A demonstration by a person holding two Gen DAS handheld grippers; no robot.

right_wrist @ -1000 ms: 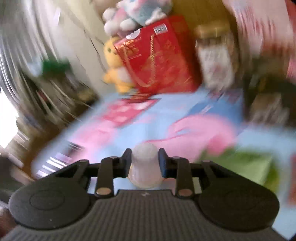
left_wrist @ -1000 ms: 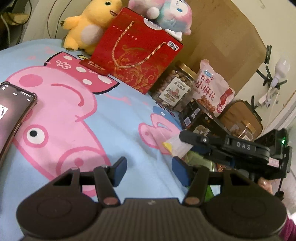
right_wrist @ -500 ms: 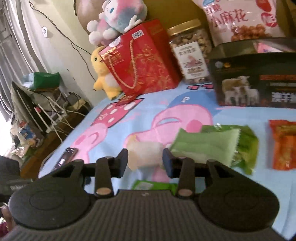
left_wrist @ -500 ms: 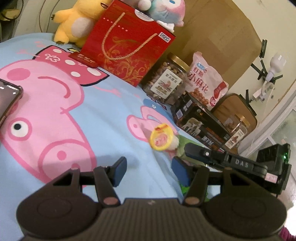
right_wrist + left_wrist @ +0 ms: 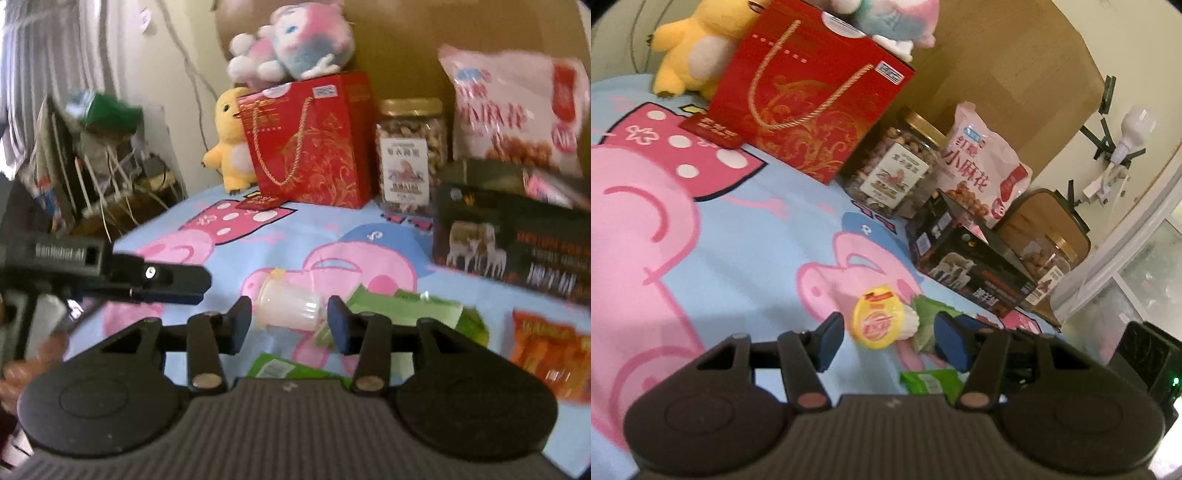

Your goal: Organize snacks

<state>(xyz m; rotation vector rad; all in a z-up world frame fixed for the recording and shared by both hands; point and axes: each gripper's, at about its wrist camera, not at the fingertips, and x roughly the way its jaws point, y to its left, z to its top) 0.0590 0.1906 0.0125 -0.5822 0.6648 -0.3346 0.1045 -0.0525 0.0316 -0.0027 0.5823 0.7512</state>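
A small clear jelly cup with a yellow lid (image 5: pixel 877 322) lies on its side on the blue cartoon-pig cloth (image 5: pixel 746 236); it also shows in the right wrist view (image 5: pixel 288 304). My left gripper (image 5: pixel 888 341) is open, its jaws on either side of the cup. My right gripper (image 5: pixel 290 323) is open and empty, just in front of the cup. Green snack packets (image 5: pixel 410 308) lie beside the cup, another green packet (image 5: pixel 280 367) under the right gripper, an orange packet (image 5: pixel 550 350) to the right.
At the back stand a red gift bag (image 5: pixel 310 144), a nut jar (image 5: pixel 408 155), a pink snack bag (image 5: pixel 513 110), a dark box (image 5: pixel 513 240), a second jar (image 5: pixel 1043 258) and plush toys (image 5: pixel 232 144). The left gripper's body (image 5: pixel 110 273) reaches in from the left.
My right gripper let go of the jelly cup, which now lies on the cloth, and drew back. My left gripper moved forward so the cup sits between its open jaws.
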